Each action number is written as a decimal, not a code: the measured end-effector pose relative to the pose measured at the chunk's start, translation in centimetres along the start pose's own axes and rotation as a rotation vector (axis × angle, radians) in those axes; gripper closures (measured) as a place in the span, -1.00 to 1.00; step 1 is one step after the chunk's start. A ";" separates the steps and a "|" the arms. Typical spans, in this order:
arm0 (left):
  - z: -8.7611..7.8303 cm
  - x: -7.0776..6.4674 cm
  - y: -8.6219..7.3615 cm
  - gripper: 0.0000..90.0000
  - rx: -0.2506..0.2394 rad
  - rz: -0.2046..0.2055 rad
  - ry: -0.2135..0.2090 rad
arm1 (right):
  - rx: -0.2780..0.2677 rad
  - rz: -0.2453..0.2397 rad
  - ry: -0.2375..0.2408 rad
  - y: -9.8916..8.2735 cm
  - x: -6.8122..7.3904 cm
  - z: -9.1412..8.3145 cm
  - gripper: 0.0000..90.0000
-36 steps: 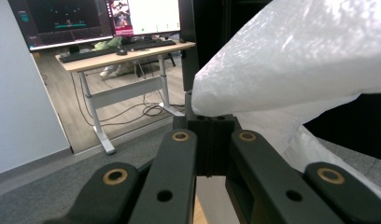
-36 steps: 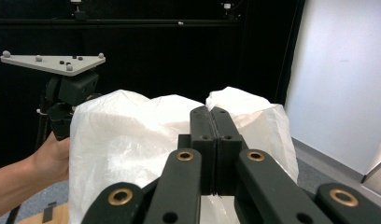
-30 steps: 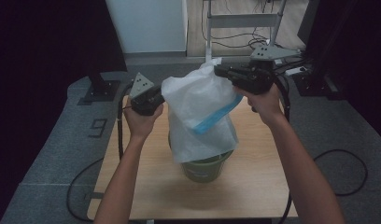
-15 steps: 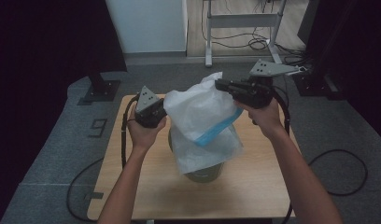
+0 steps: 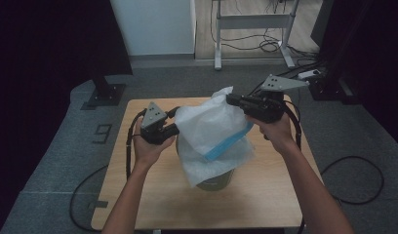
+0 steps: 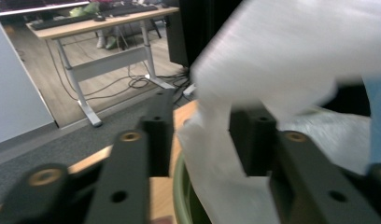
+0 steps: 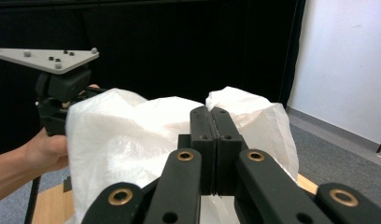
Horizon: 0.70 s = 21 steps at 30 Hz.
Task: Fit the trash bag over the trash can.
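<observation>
The jaws of the left gripper (image 6: 200, 140) stand partly apart and have just been opening, with a fold of the white bag (image 5: 211, 136) hanging between them, while the jaws of the right gripper (image 7: 210, 140) are pressed together on the bag's upper edge.

The wooden table (image 5: 265, 195) carries a green bin (image 5: 217, 181) near its middle. The bag hangs over that bin, stretched between the 2 grippers, its long axis running down from the raised top edge to its lower end, which drapes over the bin's rim. A blue band (image 5: 227, 145) crosses the bag slantwise in the high view.

The high view gives the left gripper (image 5: 169, 127) at the bag's left edge and the right gripper (image 5: 231, 99) at its top right corner. The left gripper view adds the bin's rim (image 6: 179, 191) just below the fold. The right gripper view shows the bag (image 7: 132, 140) bunched and spread wide, with the left gripper (image 7: 62, 100) and its hand (image 7: 44, 149) at the far edge.
</observation>
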State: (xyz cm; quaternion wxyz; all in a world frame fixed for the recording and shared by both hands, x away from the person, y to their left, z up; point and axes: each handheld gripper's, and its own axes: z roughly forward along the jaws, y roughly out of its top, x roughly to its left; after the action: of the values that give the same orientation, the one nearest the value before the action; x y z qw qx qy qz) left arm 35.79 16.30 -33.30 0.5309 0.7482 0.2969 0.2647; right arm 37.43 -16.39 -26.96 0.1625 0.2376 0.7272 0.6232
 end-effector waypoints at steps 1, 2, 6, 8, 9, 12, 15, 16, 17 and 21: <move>-0.2 0.0 -0.1 0.25 0.006 -0.006 -0.019 | 0.000 0.001 -0.001 0.0 0.0 -0.1 0.96; -0.4 0.1 -0.2 0.24 0.009 -0.010 -0.030 | 0.000 0.003 0.001 -0.1 0.0 -0.1 0.96; -0.4 0.0 -0.9 0.30 0.032 -0.021 -0.042 | 0.015 0.010 0.006 -0.6 0.2 0.1 0.96; -0.1 0.0 -1.2 0.40 0.052 -0.019 -0.043 | 0.025 0.011 0.009 -1.1 0.4 0.3 0.96; 0.0 0.1 -1.3 0.50 0.057 -0.019 -0.054 | 0.030 0.012 0.011 -1.3 0.5 0.4 0.96; 0.6 0.0 -1.7 0.71 0.090 -0.025 -0.062 | 0.044 0.021 0.017 -1.9 0.6 0.6 0.96; 1.0 -0.1 -2.2 0.79 0.114 -0.018 -0.066 | 0.065 0.033 0.025 -2.5 0.6 0.6 0.96; 1.1 -0.1 -2.3 0.79 0.120 -0.016 -0.065 | 0.072 0.038 0.026 -2.7 0.6 0.5 0.96; 1.3 -0.1 -2.5 0.80 0.128 -0.010 -0.061 | 0.075 0.041 0.025 -2.8 0.6 0.5 0.96; 1.9 -0.2 -2.9 0.78 0.141 -0.012 -0.054 | 0.085 0.066 0.022 -3.6 0.3 0.2 0.96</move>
State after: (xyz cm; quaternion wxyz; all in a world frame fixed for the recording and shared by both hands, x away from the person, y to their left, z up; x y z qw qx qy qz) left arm 36.59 15.71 -36.64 0.4863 0.7890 0.3047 0.2195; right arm 36.76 -16.40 -30.55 0.1237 0.2614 0.7465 0.5993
